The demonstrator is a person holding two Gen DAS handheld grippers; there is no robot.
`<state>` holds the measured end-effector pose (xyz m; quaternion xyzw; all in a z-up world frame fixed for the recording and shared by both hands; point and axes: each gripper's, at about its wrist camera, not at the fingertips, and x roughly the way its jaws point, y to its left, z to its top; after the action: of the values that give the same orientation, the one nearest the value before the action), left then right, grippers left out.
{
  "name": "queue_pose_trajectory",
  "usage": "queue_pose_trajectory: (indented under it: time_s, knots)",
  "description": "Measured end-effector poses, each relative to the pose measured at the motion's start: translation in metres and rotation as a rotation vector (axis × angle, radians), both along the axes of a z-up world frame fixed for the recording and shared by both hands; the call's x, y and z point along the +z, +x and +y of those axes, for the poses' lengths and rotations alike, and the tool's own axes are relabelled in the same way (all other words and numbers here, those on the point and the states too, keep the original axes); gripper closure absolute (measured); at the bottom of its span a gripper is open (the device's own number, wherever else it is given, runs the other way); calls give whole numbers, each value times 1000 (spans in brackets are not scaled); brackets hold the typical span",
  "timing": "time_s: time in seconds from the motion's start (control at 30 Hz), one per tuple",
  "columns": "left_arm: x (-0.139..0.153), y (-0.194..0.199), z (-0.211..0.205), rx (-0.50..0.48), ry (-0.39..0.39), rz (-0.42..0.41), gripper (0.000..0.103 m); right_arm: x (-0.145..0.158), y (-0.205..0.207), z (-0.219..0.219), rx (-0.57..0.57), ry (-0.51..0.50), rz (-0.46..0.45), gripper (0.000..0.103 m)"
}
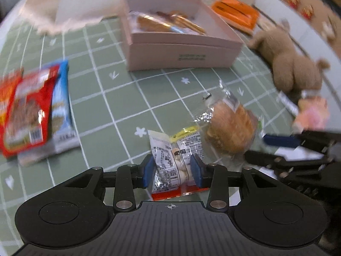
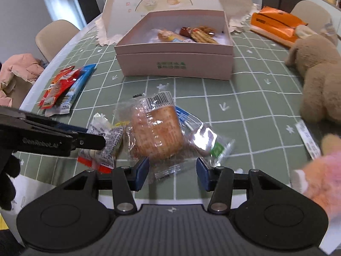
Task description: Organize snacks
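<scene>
The left gripper [image 1: 173, 170] has its blue pads against both sides of a small printed snack packet [image 1: 170, 155], pinching it, probably to carry it to the pink box [image 1: 181, 53] at twelve o'clock. The right gripper [image 2: 172, 171] stands spread around the near edge of a wrapped bread [image 2: 157, 132], pads not yet pressing. At ten o'clock lie red and blue snack bags [image 2: 64, 87]; at two o'clock sits a plush toy [image 2: 315, 74]. Everything rests on a green checked tablecloth [image 2: 255, 98], with chairs [image 2: 55, 36] around the table.
</scene>
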<state>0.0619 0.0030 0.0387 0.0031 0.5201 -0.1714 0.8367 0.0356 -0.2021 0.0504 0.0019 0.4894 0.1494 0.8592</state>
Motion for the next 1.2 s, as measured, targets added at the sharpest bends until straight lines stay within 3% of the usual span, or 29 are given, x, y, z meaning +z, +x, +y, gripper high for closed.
queue_pose_trajectory:
  time_s: [0.13,0.27,0.43,0.6,0.83,0.93,1.0,1.2]
  knots:
    - [2,-4,-3,-44,70,-48,54,-1,-5,2,11,-24,-4,42]
    - [4,-4,6,-17,148,-83,54,1,-4,8,33,-10,-12,40]
    - [13,-6,27,50,45,-39,58,7,-3,18,61,-39,-72,34]
    - [15,-10,16,40,41,-46,58,14,-1,14,51,-106,-156,32]
    - [24,-17,5,10,-21,-59,58,13,11,-25,-104,-130,-278,29]
    - [25,-16,3,17,-51,-53,58,-6,32,-32,-149,-169,-214,29]
    - [25,-14,4,35,-77,-41,58,-11,36,-31,-136,-135,-180,29]
    - [27,-7,5,76,-78,-57,58,-12,23,10,55,17,-111,30]
